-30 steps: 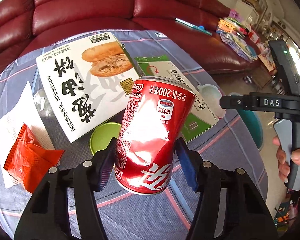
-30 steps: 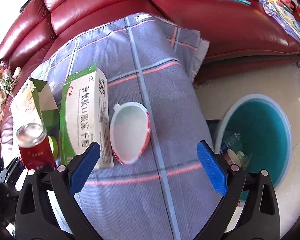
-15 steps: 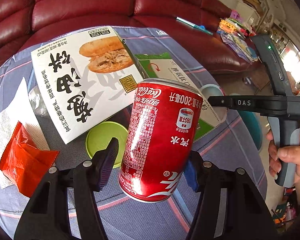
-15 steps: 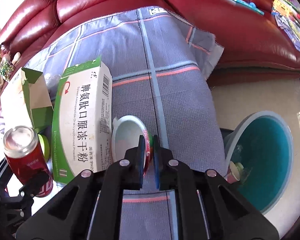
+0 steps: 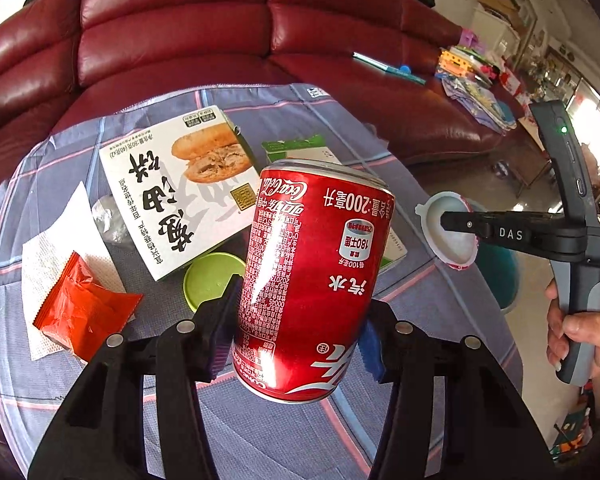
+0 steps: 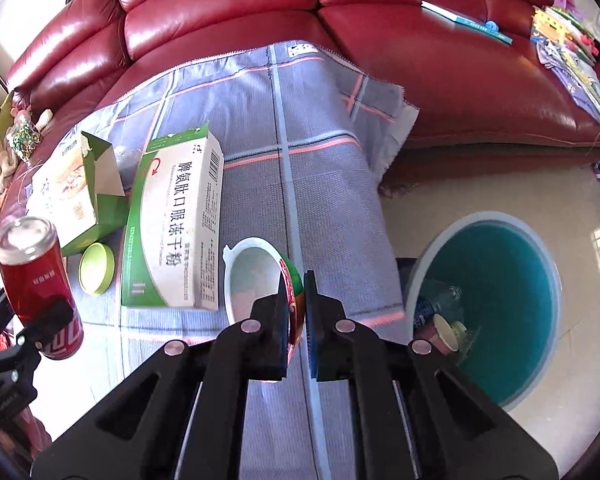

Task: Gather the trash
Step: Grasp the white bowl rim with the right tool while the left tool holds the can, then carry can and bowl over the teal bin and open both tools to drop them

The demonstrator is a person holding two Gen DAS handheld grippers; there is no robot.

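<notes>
Since the earlier frame my right gripper [image 6: 296, 312] has clamped the cup [image 6: 256, 276] rim and lifted it off the table; my left gripper [image 5: 296, 328] grips the can [image 5: 312, 280]. I'd carry the cup level to the bin [image 6: 496, 304] (right of the table [image 6: 332, 200]), releasing only once centred over it.

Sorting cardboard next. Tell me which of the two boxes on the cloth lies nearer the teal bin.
The green-and-white medicine box, lying flat beside the cup; the sandwich-picture box sits farther left, away from the teal bin.
</notes>
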